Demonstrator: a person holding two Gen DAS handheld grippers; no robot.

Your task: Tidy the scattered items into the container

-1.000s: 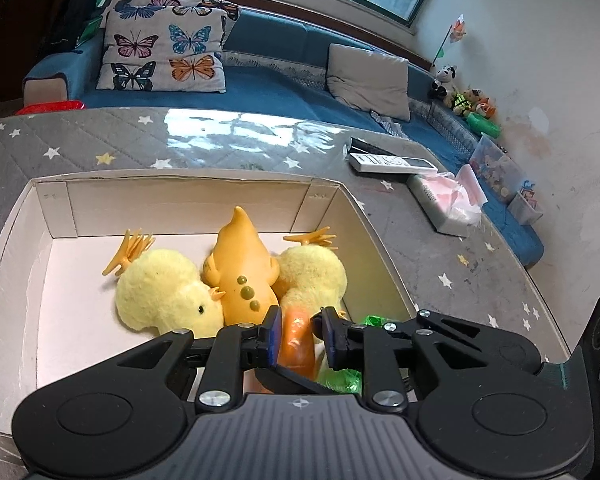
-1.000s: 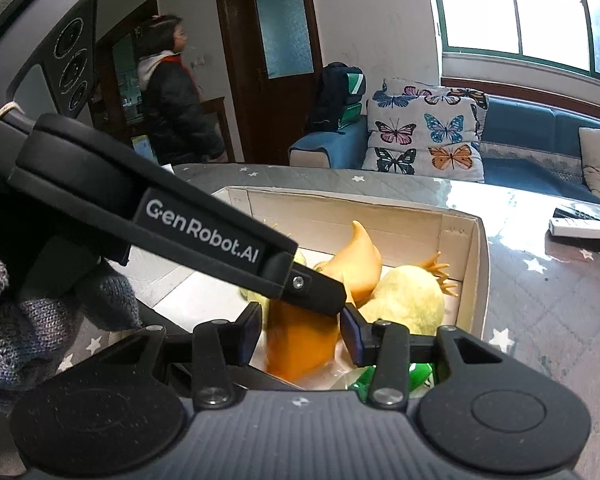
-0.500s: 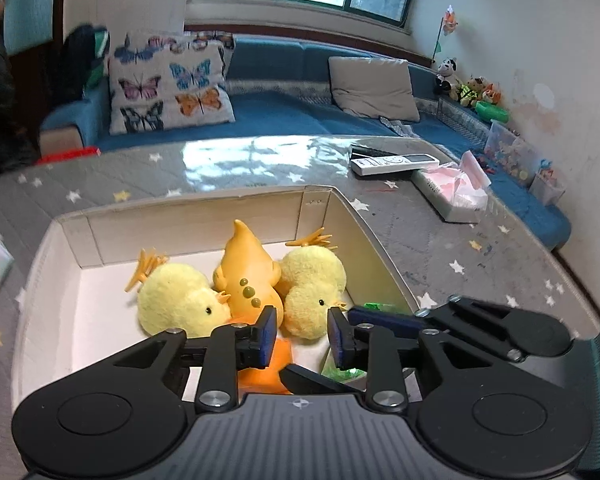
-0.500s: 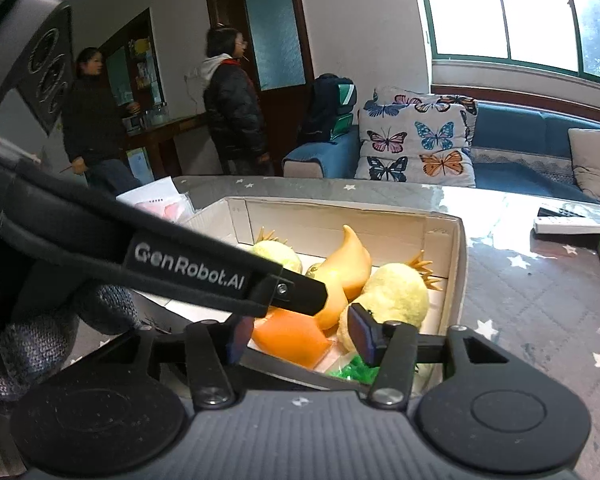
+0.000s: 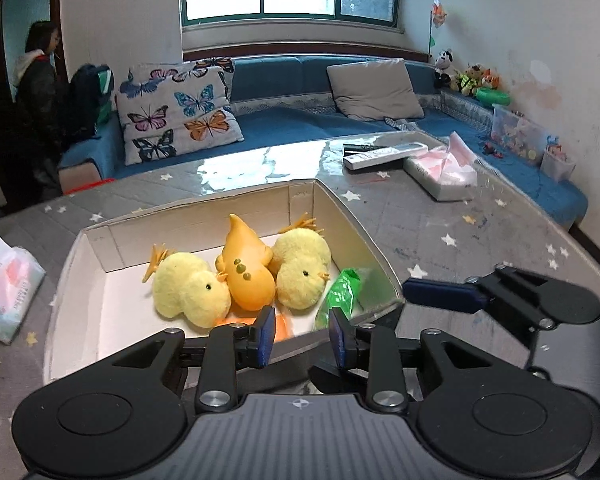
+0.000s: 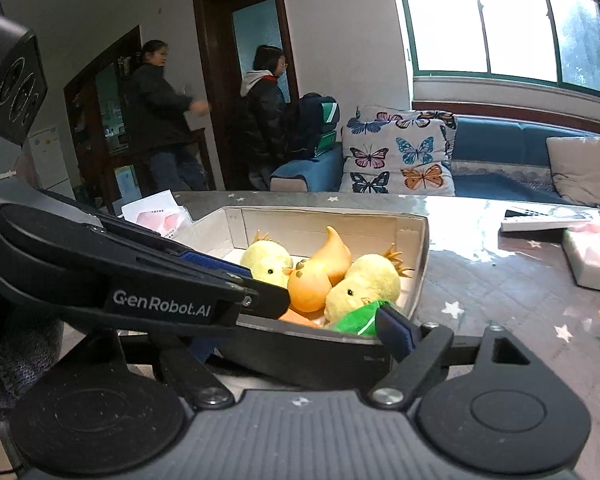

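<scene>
A white cardboard box (image 5: 100, 248) on the grey starred table holds two yellow plush chicks (image 5: 188, 288) (image 5: 302, 270), an orange duck-like toy (image 5: 246, 270), a green toy (image 5: 340, 290) and a flat orange piece (image 5: 282, 326). The box (image 6: 416, 248) and toys also show in the right wrist view. My left gripper (image 5: 300, 338) is open and empty, above the box's near edge. My right gripper (image 6: 300, 320) is open and empty at the near right corner; its finger (image 5: 444, 296) shows in the left wrist view.
A tissue pack (image 5: 8, 284) lies left of the box. A white remote (image 5: 384, 154) and a tissue box (image 5: 440, 176) lie at the far right of the table. A blue sofa with cushions stands behind. Two people (image 6: 156, 120) stand by the doorway.
My left gripper let go of the orange piece, opened and pulled back and up out of the box. My right gripper opened wider and backed off too.
</scene>
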